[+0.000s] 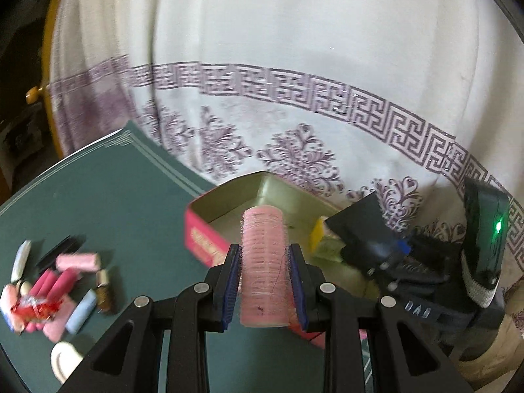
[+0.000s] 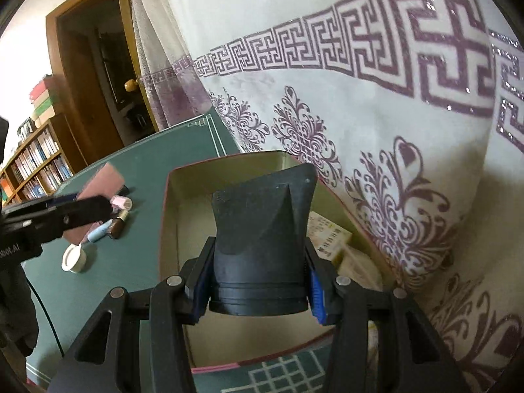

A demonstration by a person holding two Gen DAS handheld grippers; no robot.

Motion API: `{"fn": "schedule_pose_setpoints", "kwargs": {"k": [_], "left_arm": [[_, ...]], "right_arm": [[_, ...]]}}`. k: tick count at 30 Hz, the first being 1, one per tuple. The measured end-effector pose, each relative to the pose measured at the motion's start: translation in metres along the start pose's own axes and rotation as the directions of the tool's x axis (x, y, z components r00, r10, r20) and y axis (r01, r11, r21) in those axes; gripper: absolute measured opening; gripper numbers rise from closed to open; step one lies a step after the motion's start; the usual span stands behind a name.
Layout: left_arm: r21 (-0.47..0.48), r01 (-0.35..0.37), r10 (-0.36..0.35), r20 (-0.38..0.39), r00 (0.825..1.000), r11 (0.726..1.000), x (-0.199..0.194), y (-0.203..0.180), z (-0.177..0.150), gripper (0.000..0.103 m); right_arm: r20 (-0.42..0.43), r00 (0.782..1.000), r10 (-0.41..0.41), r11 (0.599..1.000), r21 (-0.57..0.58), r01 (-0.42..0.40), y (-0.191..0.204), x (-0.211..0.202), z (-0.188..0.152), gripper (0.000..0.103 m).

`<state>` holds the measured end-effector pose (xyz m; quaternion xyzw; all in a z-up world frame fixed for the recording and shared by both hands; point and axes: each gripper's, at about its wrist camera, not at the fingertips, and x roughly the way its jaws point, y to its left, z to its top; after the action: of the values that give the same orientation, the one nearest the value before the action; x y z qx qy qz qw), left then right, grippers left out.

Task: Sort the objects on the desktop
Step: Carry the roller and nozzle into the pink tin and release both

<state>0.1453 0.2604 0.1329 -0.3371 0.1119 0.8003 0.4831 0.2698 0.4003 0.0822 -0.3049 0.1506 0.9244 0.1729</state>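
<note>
Rollers and nozzle both carried toward the box.

Left tongs (image 1: 264,275) are clamped narrow on a pink hair roller (image 1: 264,265), held upright in front of the open red box (image 1: 203,245); right tongs (image 2: 258,281) are closed at a medium width on a black nozzle (image 2: 262,245), held over the box interior, likely so both can be dropped in as sorted items. Box sits on the green surface (image 1: 114,203) beside a patterned curtain (image 1: 294,98). Unsorted pile (image 1: 52,291) of rollers, small tubes and a red wrapper lies well apart to the left. Box contents are mostly hidden behind the nozzle; a yellow item (image 1: 317,235) inside is unclear. Motion blur softens the pile.
</note>
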Motion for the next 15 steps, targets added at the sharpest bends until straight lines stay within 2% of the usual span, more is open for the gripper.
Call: {"fn": "schedule_pose_setpoints", "kwargs": {"k": [9,10,11,12,13,14,15], "left_arm": [[0.021,0.034,-0.034,-0.025,0.999,0.999,0.03,-0.021,0.012,0.03],[0.015,0.036,-0.035,-0.032,0.999,0.999,0.033,-0.021,0.013,0.036],[0.004,0.038,-0.038,-0.039,0.998,0.999,0.036,-0.02,0.013,0.047],[-0.016,0.039,-0.039,-0.043,0.998,0.999,0.039,-0.017,0.013,0.075],[-0.032,0.034,-0.035,-0.035,0.999,0.999,0.039,-0.014,0.012,0.084],[-0.043,0.03,-0.031,-0.024,0.999,0.999,0.038,-0.011,0.011,0.084],[-0.049,0.027,-0.028,-0.024,0.999,0.998,0.037,-0.008,0.01,0.084]], "right_arm": [[-0.02,1.0,0.013,1.0,0.012,-0.013,-0.007,0.008,-0.006,0.052],[-0.019,1.0,0.011,1.0,0.011,-0.011,-0.007,0.009,-0.006,0.053],[-0.02,1.0,0.007,1.0,0.008,-0.007,-0.007,0.009,-0.006,0.053],[-0.024,1.0,0.005,1.0,0.006,-0.005,-0.007,0.011,-0.006,0.053],[-0.033,0.999,0.003,1.0,0.005,-0.003,-0.007,0.012,-0.007,0.054],[-0.042,0.999,-0.003,1.0,0.011,0.004,-0.008,0.013,-0.009,0.057],[-0.044,0.999,-0.009,1.0,0.017,0.01,-0.008,0.015,-0.009,0.065]]}}
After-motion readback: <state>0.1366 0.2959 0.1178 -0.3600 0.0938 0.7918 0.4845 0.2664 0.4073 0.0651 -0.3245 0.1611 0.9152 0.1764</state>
